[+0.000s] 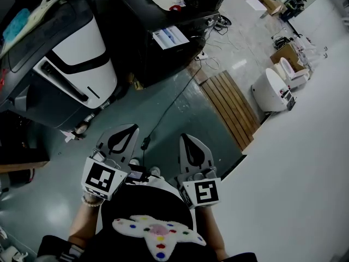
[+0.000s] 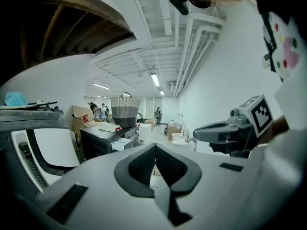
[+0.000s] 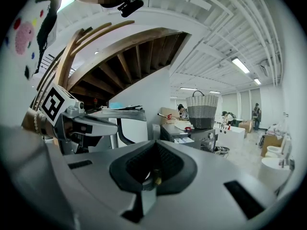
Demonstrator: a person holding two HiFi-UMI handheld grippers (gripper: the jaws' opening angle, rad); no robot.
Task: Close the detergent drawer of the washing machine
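A large black-and-white machine [image 1: 65, 64] stands at the upper left of the head view, some way ahead of both grippers. It also shows at the left as a white panel with black trim [image 2: 45, 150], and again behind the other gripper [image 3: 129, 128]. I cannot make out a detergent drawer on it. My left gripper [image 1: 124, 130] and right gripper [image 1: 188, 138] are held side by side close to the person's body, above the grey floor. Both are shut with nothing between the jaws, as the left gripper [image 2: 155, 148] and the right gripper [image 3: 154, 146] show in their own views.
A black cabinet [image 1: 163, 42] with papers and a woven basket [image 2: 125, 110] on top stands ahead. A wooden slatted platform [image 1: 229, 108] lies to the right, with white round fixtures [image 1: 270, 89] beyond it. A cable [image 1: 163, 113] runs across the floor. People stand far back in the room.
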